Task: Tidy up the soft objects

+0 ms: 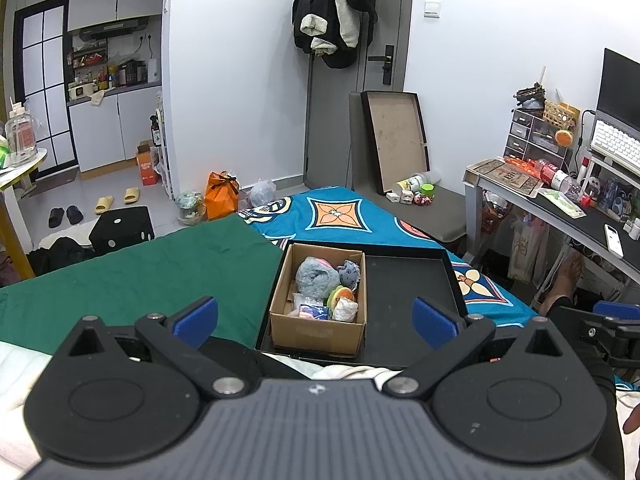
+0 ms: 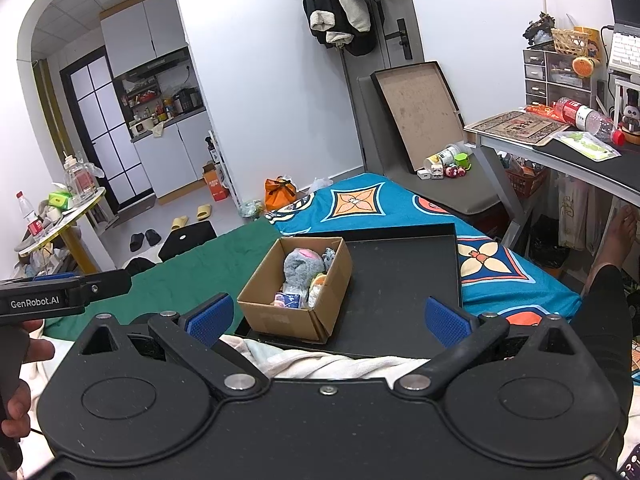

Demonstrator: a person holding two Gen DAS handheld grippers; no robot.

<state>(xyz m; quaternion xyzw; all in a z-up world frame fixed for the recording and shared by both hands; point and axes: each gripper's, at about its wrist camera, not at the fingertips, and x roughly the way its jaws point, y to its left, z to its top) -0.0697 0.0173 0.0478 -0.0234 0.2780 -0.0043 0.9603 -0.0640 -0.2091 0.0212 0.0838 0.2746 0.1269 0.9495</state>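
Small room with a bed under a green sheet and a blue patterned blanket. On the bed, a flat black tray. Inside its left part, a brown cardboard box full of soft toys: a fuzzy grey one, a small blue-grey one, an orange and green one. Left gripper wide open, holding nothing, just in front of the box. Right gripper wide open too, empty, near the box. At the right, a cluttered worktop. "GenRobot.AI" printed in white on the left gripper's side.
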